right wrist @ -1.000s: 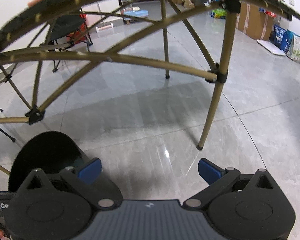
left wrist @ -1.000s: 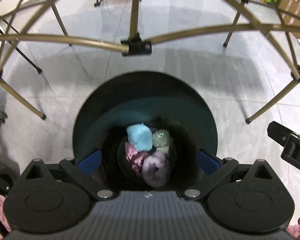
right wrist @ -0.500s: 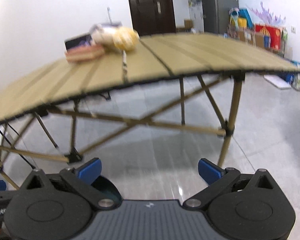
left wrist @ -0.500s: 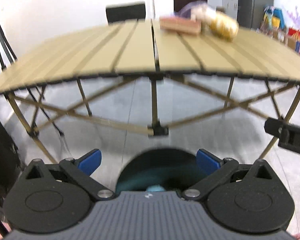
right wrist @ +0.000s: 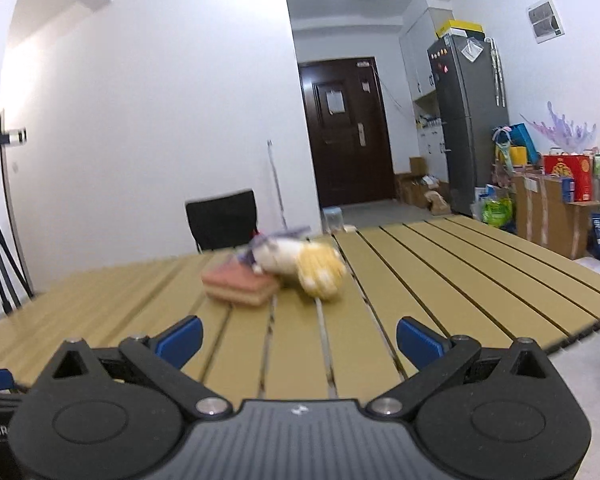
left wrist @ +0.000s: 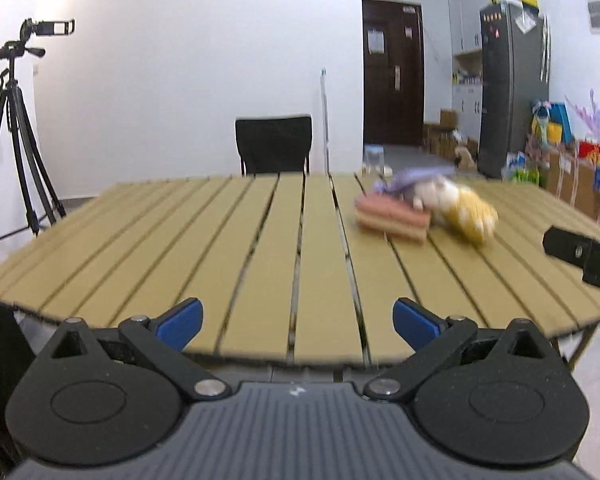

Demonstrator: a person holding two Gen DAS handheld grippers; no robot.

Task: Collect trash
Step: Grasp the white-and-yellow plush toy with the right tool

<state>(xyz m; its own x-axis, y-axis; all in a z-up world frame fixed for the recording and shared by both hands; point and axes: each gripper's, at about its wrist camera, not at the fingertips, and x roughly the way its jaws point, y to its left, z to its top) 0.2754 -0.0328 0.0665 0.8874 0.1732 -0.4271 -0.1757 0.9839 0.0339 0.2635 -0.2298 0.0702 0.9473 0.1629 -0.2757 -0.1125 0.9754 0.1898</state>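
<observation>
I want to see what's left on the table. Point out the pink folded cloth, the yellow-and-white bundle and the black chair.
pink folded cloth [right wrist: 240, 286], right wrist view, top face.
yellow-and-white bundle [right wrist: 320, 270], right wrist view, yellow part.
black chair [left wrist: 274, 144], left wrist view, backrest.

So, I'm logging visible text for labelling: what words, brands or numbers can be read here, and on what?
"GenR", cut off by the frame edge, on the left gripper body in the right wrist view.
Papers on the door, fridge notes and the red box: too small or blurred to read.

White walls [left wrist: 180, 60], a dark door [right wrist: 346, 132], a grey fridge [right wrist: 470, 120], a black chair [left wrist: 274, 146] behind the slatted table [left wrist: 220, 248]
</observation>
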